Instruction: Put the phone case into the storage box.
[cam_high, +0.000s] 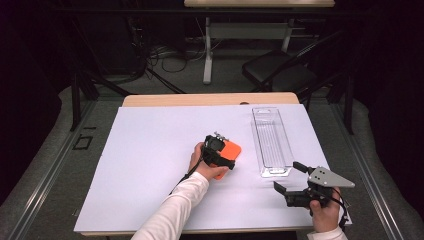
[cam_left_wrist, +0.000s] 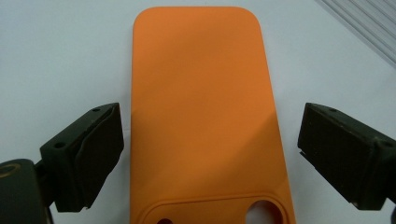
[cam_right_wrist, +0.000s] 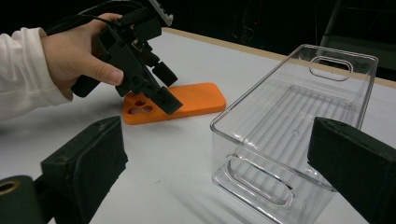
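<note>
The right tool (cam_high: 289, 176) hovers with jaws spread, empty, over the white-covered desk (cam_high: 150, 150). Just ahead stands a clear bin (cam_high: 271, 142). The left tool (cam_high: 218, 150), jaws apart, straddles the orange phone case (cam_left_wrist: 201, 112) lying flat below it. Beyond the desk, a dark chair (cam_high: 272, 67) and cables (cam_high: 165, 57) sit on the floor.

Clear plastic bin (cam_high: 272, 142) on white table sheet (cam_high: 150, 150), black chair (cam_high: 280, 70) behind

A lab or recording studio — black curtains close in the worktop (cam_high: 150, 150), which is covered with white sheet. Behind it lie loose cables (cam_high: 165, 57) on grey floor, a folding chair (cam_high: 275, 67) and another desk (cam_high: 250, 25).
</note>
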